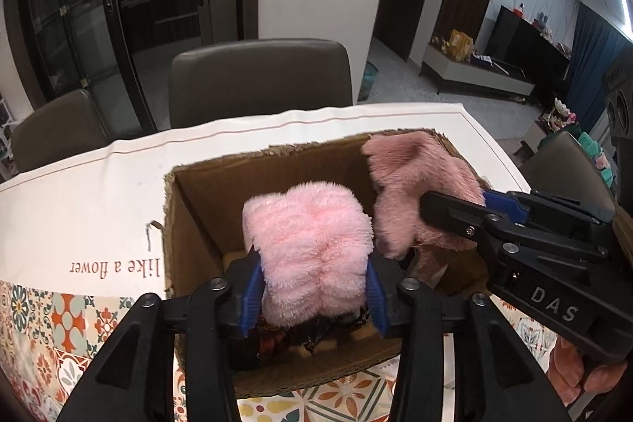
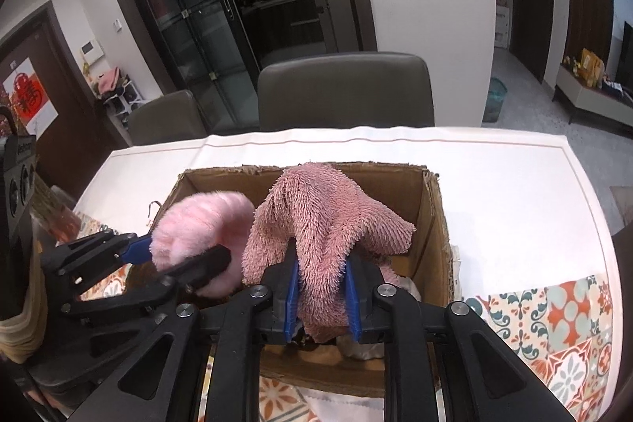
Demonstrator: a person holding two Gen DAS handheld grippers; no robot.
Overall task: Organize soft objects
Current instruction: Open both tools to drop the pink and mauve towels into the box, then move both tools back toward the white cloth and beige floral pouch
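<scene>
Over the open cardboard box (image 1: 190, 208), two plush pieces held side by side. Light pink fluffy cloth (image 1: 310, 252) pinched between the blue pads of the left gripper (image 1: 314, 293), jaws closed against its lower part, the bulk of it bulging up above the pads and hanging just over the box's interior. Beside it, toward the box's far right corner, a dusty pink shaggy cloth (image 1: 415, 192) clamped in the right gripper (image 1: 467, 204), draped partly over the box rim.

From the right wrist view: dusty pink shaggy cloth (image 2: 328, 224) squeezed between the right gripper's (image 2: 322, 303) blue pads, jaws pressed in on a narrow bunched fold, loose corners flopping out to both sides above the box (image 2: 431, 224). Left gripper (image 2: 178, 256) reaching in from the box's left side, light pink fluffy cloth (image 2: 198, 224) wrapped around its jaws.

Shown only in the left view: dark patterned fabric (image 1: 285, 335) at the box bottom, and "like a flower" printed on the white tablecloth (image 1: 79, 208) left of the box. Shown only in the right view: pale fabric (image 2: 399, 283) inside the box under the shaggy cloth. Grey chair (image 2: 344, 89) behind the box.
</scene>
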